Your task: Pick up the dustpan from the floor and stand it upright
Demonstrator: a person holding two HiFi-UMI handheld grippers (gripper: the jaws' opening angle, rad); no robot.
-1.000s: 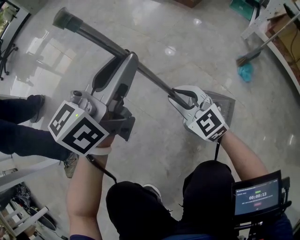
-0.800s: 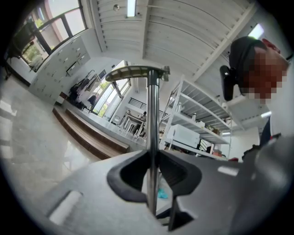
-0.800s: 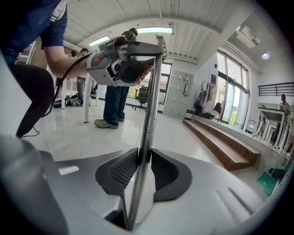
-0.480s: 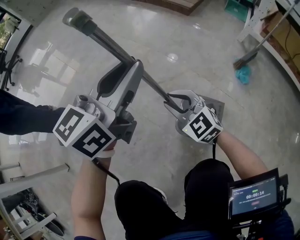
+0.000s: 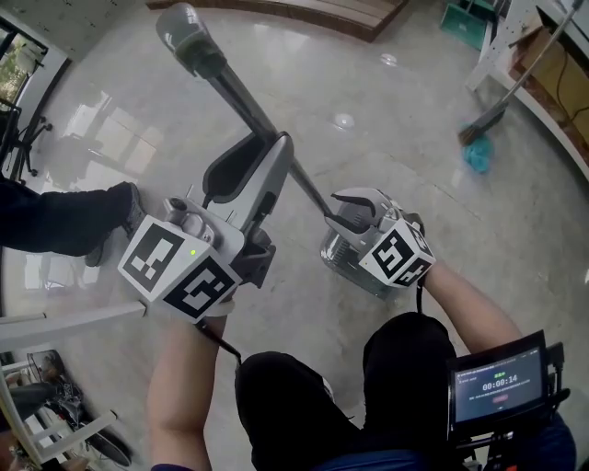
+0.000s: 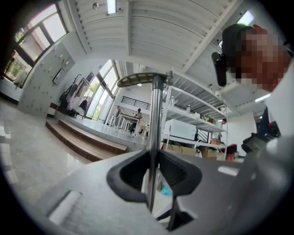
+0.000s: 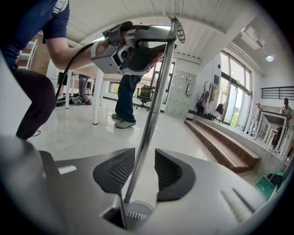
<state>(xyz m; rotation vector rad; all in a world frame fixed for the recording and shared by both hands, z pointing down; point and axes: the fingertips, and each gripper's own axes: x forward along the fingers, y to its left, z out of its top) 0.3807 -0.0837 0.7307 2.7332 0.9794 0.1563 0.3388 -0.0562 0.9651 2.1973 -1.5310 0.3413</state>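
The dustpan hangs by its long metal handle, whose grey grip end points up and away from me. Its clear pan shows low down, under my right gripper. My left gripper is shut on the handle's middle; the left gripper view shows both pads pressed on the rod. Lower on the rod, my right gripper has its jaws opening. The rod still runs between its pads, with a gap on the right side. The left gripper is seen higher up the rod.
A broom and a teal cloth lie on the shiny floor at the far right. A wooden step runs along the back. A bystander's leg and shoe are at the left. Near my knees are a white bar and a screen.
The handle has swung more upright, with its grip end moving right. Both grippers rose. The right jaws spread apart from the rod, and the pan now hangs under the right gripper.
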